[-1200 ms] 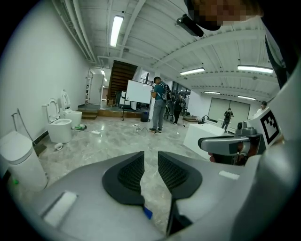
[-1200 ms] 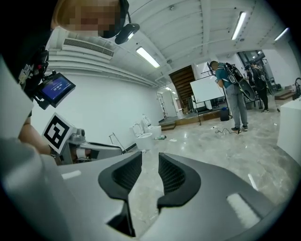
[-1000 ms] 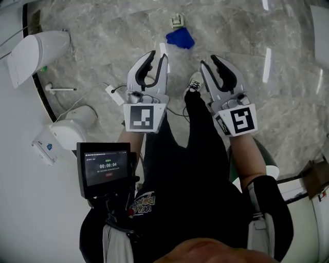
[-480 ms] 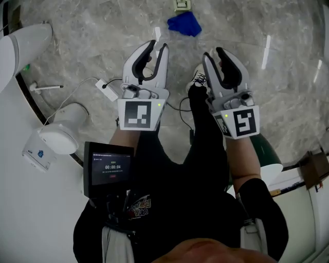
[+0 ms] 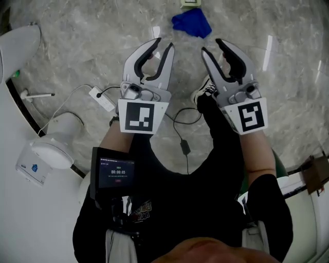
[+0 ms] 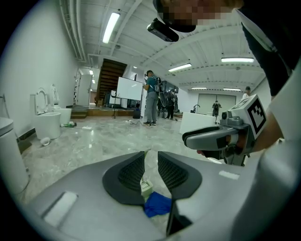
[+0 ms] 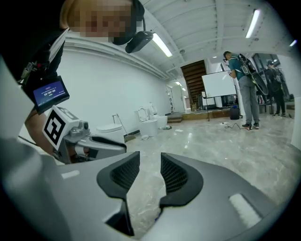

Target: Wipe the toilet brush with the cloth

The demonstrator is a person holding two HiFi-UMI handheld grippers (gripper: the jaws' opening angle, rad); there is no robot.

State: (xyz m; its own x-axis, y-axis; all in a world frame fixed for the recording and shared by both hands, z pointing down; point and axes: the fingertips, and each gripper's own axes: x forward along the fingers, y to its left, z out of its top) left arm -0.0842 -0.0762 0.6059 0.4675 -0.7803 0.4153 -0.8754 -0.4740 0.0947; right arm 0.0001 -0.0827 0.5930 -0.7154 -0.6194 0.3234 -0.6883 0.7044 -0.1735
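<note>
Head view: both hand-held grippers are held side by side over a grey marble floor (image 5: 92,46), above the person's dark-clad legs. The left hand-held gripper (image 5: 164,43) has its jaws apart with nothing between them. The right hand-held gripper (image 5: 211,45) also stands with its jaws apart and empty; they have just been opening. The blue cloth (image 5: 191,23) lies crumpled on the floor beyond the jaw tips, between the two grippers. A small white-and-green object (image 5: 191,2) sits just past it at the frame edge; whether it is the toilet brush cannot be told. A white power strip (image 5: 102,98) with its cable lies to the left, near two white toilets (image 5: 51,149).

Left gripper view: the padded jaws show a narrow open gap. Through it the cloth is seen on the floor, touching or just beside the white-and-green object. The right hand-held gripper is level on the right.

Right gripper view: the jaws are apart, with only bare floor between them.
</note>
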